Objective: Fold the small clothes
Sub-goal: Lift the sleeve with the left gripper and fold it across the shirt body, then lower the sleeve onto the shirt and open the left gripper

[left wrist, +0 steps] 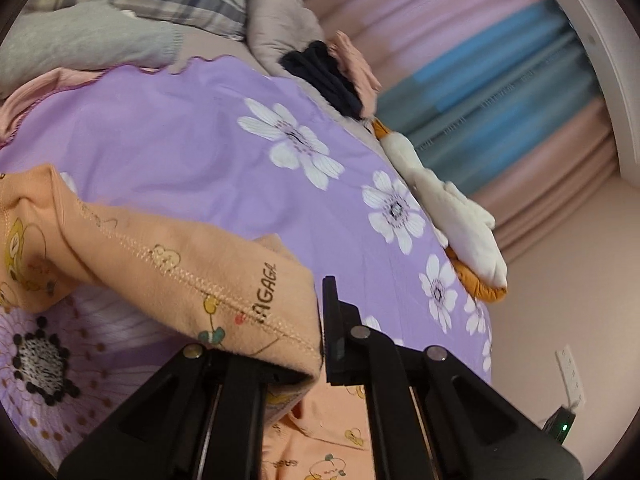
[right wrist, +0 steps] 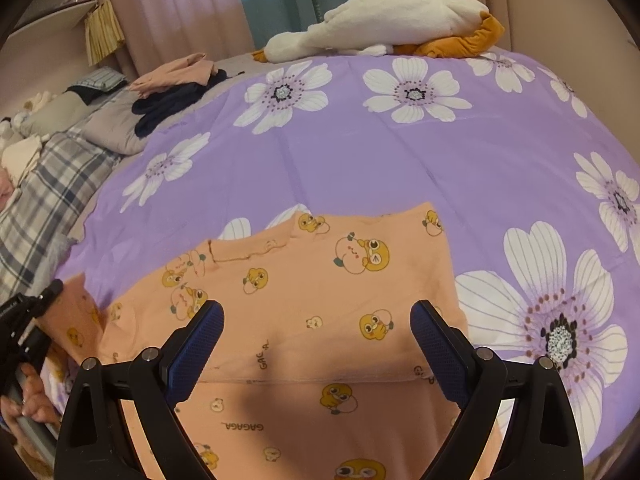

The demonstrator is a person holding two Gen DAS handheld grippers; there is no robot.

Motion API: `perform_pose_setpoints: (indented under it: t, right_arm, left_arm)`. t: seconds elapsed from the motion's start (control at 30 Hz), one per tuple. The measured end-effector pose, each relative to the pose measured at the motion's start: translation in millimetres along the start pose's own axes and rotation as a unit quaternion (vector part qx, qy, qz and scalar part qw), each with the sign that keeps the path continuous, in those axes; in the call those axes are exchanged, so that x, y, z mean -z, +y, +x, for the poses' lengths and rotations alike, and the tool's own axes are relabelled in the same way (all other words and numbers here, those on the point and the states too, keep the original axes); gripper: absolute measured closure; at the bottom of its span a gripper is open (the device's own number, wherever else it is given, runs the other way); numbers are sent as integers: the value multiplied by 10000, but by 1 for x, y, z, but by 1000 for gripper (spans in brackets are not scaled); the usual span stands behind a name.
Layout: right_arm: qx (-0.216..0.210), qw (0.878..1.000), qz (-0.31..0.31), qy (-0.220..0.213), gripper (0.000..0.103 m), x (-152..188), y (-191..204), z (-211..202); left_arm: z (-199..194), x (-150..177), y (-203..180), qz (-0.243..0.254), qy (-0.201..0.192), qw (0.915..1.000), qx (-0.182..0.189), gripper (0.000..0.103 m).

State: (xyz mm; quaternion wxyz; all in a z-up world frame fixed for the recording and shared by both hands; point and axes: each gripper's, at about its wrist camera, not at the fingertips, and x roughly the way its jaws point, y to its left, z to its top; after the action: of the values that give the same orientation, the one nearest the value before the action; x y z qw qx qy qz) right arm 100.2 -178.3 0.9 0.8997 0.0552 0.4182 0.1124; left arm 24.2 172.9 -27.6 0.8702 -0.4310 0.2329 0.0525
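A small orange garment point(right wrist: 304, 304) with yellow cartoon prints lies on the purple flowered bedspread point(right wrist: 360, 160). My left gripper point(left wrist: 316, 344) is shut on the garment's sleeve or edge point(left wrist: 180, 264) and holds that fold lifted above the bedspread point(left wrist: 180, 140). The left gripper also shows in the right wrist view at the far left point(right wrist: 36, 312), with the lifted orange cloth beside it. My right gripper point(right wrist: 316, 332) is open and empty, hovering just above the middle of the garment, its blue-padded fingers point(right wrist: 200, 344) wide apart.
A white and orange plush duck point(right wrist: 384, 24) lies at the bed's far edge. Dark and pink folded clothes point(right wrist: 176, 92) sit at the far left, beside a plaid blanket point(right wrist: 44, 196) and a grey pillow point(left wrist: 80, 44). Curtains point(right wrist: 200, 8) hang behind.
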Motion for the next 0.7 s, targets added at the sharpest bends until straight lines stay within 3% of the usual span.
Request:
perform_pose_setpoints:
  t: [0.27, 0.4, 0.7]
  right_arm:
    - [-18, 10000, 30, -6, 9, 0, -1, -1]
    - [-32, 10000, 37, 4, 9, 1, -2, 0]
    - [-24, 9999, 133, 72, 9, 5, -8, 3]
  left_arm:
    - [20, 22, -22, 472, 430, 9979, 89, 100]
    - [41, 40, -34, 753, 874, 9932, 145, 99]
    - [85, 74, -33, 1338, 1594, 9760, -638, 99]
